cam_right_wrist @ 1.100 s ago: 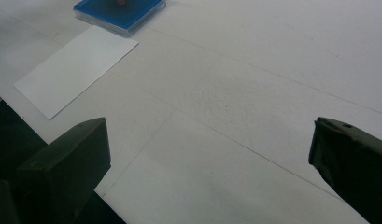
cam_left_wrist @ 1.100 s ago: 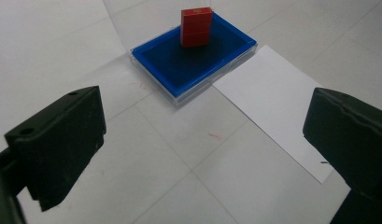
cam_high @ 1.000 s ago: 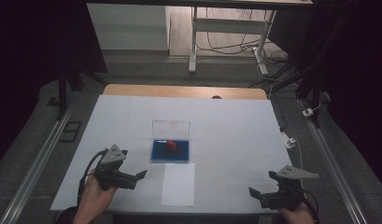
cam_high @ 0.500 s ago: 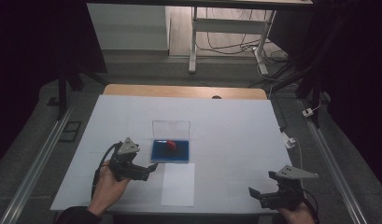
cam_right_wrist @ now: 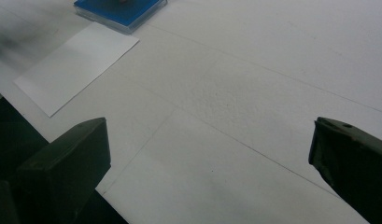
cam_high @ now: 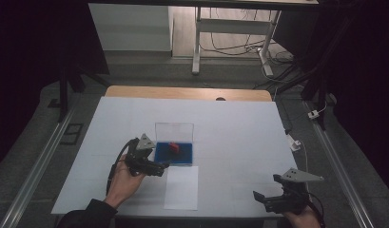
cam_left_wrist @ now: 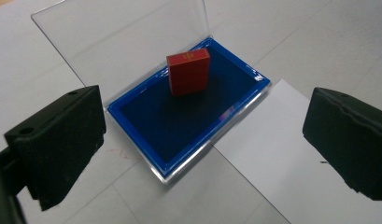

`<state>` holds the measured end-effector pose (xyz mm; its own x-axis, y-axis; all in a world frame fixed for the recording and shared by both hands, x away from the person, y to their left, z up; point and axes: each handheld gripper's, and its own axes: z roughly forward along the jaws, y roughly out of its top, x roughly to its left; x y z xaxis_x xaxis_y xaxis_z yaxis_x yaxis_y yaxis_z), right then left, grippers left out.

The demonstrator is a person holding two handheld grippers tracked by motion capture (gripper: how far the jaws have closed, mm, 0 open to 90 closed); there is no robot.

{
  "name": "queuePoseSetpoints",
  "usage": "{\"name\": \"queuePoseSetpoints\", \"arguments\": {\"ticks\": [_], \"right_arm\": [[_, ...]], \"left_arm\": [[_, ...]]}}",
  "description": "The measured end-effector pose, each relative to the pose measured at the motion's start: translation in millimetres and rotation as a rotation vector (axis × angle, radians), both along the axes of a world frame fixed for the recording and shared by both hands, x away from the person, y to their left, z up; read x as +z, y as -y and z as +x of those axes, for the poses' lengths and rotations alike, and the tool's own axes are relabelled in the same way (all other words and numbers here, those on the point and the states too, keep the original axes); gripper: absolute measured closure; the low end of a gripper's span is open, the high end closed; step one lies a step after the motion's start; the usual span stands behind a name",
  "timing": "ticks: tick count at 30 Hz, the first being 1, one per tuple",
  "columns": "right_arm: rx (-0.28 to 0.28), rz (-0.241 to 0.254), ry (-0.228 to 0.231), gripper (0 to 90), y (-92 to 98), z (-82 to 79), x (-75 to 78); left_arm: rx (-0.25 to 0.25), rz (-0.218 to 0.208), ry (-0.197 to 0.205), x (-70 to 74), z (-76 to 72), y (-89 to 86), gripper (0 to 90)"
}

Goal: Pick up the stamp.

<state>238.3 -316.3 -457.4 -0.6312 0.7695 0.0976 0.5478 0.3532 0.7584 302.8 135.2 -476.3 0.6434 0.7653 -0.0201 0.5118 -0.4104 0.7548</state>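
High view: white tabletop w/ one clear case, lid raised at the far side, blue tray inside; one red block is seen upright in it. One white paper sheet lies just in front of the case. Left tongs are held low at the case's near-left corner, hand under them. Right tongs are held well apart, near the front-right edge.

Left gripper view: block's gold mark on the top face is resolved; jaws are spread wide, empty, framing the case.

Right gripper view: jaws are spread, empty, over bare tabletop; case and sheet lie far off.
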Motion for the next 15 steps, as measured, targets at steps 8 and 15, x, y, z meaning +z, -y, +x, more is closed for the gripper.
{"name": "queuePoseSetpoints", "arguments": {"ticks": [8,15], "right_arm": [[0.0,-0.002,-0.005,0.0,-0.5,0.4,-0.2],[0.006,-0.002,-0.003,0.0,-0.6,0.2,-0.3]], "left_arm": [[0.001,0.039,0.01,-5.6,11.5,11.4,0.1],[-0.003,0.076,-0.001,-12.4,28.2,27.4,0.1]]}}
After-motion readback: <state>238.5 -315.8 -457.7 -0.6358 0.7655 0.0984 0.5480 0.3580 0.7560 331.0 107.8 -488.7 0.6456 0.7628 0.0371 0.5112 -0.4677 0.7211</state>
